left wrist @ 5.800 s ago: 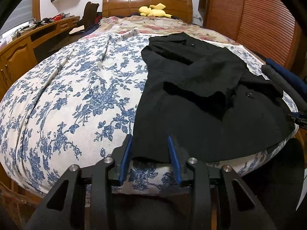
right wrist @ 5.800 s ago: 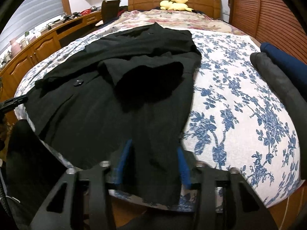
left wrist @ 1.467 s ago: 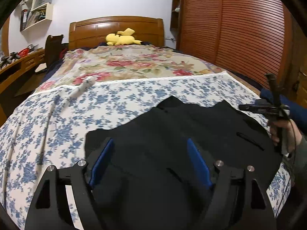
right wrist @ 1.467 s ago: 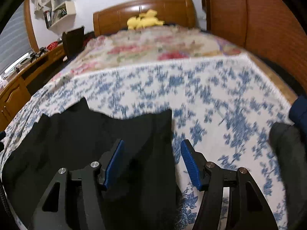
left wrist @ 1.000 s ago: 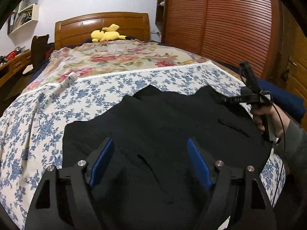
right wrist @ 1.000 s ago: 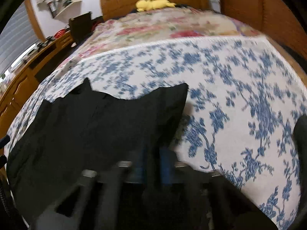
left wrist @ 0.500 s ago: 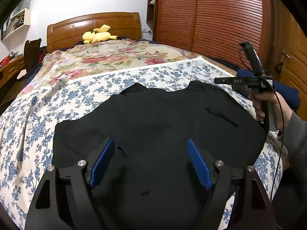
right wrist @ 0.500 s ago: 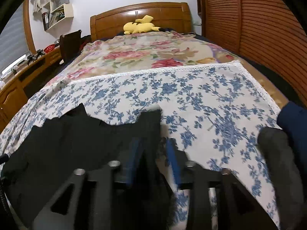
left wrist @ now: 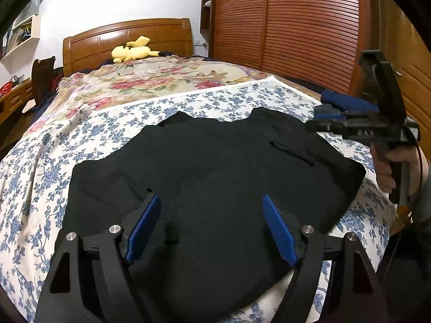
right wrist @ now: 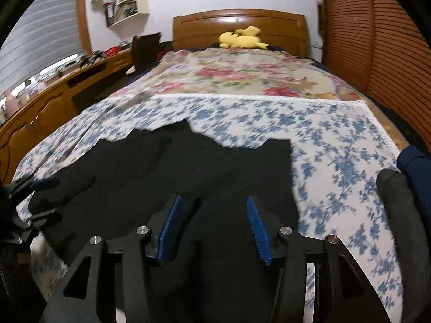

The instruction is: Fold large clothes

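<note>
Item: black garment [left wrist: 215, 167], large, heavy matte cloth, folded over on itself into a broad, roughly rectangular block. It lies flat on the blue-flowered sheet [left wrist: 40, 161] at the near end of the bed, directly ahead of and beneath both pairs of my fingers. Its far edge is jagged, with two small peaks; a narrow slit, like a pocket or buttonhole, shows ahead and to the right of my left fingers. The surface is mostly smooth, with a few shallow creases near my left fingers.

My left gripper [left wrist: 210, 226]: blue pads set wide apart above the cloth, nothing pinched between them.

My right gripper [right wrist: 212, 226]: pads about halfway apart and opening; the garment lies below the gap, not pressed by either pad. In the left view it sits by the garment's far right corner, gripped by my hand [left wrist: 396, 167].

Beyond my fingers: a pink-flowered cover [right wrist: 242, 72] and a yellow plush toy [right wrist: 242, 39] at the wooden headboard [left wrist: 126, 37].
</note>
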Available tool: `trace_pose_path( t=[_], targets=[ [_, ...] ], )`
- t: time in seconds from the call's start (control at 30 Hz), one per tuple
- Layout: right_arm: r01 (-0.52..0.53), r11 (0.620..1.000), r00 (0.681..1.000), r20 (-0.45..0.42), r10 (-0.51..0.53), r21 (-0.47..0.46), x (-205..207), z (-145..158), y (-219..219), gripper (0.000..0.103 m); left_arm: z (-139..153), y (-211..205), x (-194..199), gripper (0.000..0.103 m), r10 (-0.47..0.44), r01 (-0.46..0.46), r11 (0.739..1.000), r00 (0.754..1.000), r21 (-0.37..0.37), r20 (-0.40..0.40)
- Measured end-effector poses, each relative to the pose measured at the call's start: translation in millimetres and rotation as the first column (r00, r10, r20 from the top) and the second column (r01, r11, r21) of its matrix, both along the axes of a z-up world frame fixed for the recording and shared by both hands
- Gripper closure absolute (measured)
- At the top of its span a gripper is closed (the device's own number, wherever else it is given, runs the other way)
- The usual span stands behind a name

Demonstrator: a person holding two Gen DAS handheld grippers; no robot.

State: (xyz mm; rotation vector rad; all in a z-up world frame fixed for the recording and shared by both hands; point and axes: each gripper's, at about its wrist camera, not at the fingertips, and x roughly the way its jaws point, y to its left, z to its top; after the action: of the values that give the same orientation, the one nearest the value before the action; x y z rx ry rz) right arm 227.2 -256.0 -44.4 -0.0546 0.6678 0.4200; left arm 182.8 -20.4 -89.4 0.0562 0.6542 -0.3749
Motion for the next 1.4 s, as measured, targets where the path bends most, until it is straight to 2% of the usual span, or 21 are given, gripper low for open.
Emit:
trace_pose_path(
  t=[0.3,0.43,0.67,0.83,1.07,1.23,1.4],
  targets=[
    [-0.023,0.997,0.999,-0.035,0.021,-0.08,-36,-23,2,0.051,-6,-14,-15,0.024,-0.026,0.027,1.0,1.0,0.017,-0.01],
    [-0.009,0.99,0.999,-0.049,0.002,-0.14,-35,-33,4,0.051,-9,-18,-18,0.024,-0.031,0.031,0.999,0.999,0.023,-0.019],
    [-0.026,0.987,0.997,-0.072,0.014,-0.161,-31,-41,12,0.05,-16,-24,-22,0.024,-0.026,0.028,0.999,0.999,0.031,-0.037],
    [-0.01,0.99,0.998,-0.06,0.001,-0.144,-40,-38,3,0.05,-22,-25,-23,0.024,-0.012,0.015,0.998,0.999,0.055,-0.049],
    [0.073,0.99,0.997,-0.018,-0.076,-0.122,-59,-33,-25,0.047,-27,-23,-26,0.024,-0.001,0.005,0.998,0.998,0.056,-0.057],
    [0.13,0.985,0.991,-0.013,-0.133,-0.114,-63,-33,-40,0.043,-27,-23,-26,0.024,0.002,0.001,0.999,0.998,0.053,-0.059],
    [0.137,0.984,0.989,-0.047,-0.143,-0.112,-62,-40,-42,0.039,-27,-23,-26,0.024,0.002,0.001,0.999,0.998,0.054,-0.06]
  ],
)
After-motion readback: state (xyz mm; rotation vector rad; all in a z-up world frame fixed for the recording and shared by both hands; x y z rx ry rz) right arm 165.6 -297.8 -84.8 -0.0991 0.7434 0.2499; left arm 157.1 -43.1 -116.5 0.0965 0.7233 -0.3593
